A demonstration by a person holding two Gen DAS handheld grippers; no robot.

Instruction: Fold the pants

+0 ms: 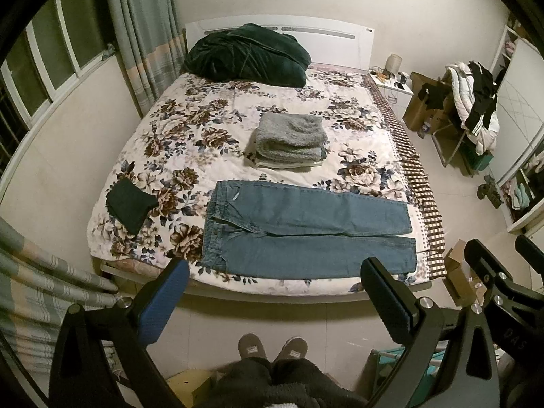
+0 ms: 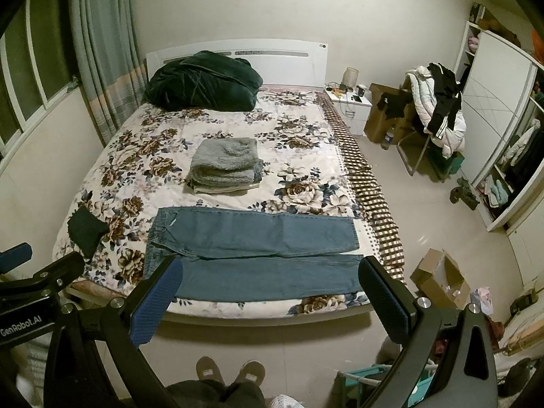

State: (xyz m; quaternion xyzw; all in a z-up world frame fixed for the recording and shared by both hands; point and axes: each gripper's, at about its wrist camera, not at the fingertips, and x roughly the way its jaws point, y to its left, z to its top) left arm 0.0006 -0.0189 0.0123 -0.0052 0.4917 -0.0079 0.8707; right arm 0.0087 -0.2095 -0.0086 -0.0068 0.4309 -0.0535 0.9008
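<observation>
Blue jeans lie flat across the foot of the bed, waistband to the left and both legs stretched to the right. My left gripper is held open above the floor in front of the bed, short of the jeans, with nothing between its fingers. My right gripper is open too, at the same height, and holds nothing. In the left wrist view the right gripper shows at the right edge. A finger of the left gripper shows at the left edge of the right wrist view.
The bed has a floral cover. On it sit a stack of folded grey clothes, a small dark folded item and a dark green bundle. A person's slippered feet stand on the floor. A cardboard box lies right of the bed.
</observation>
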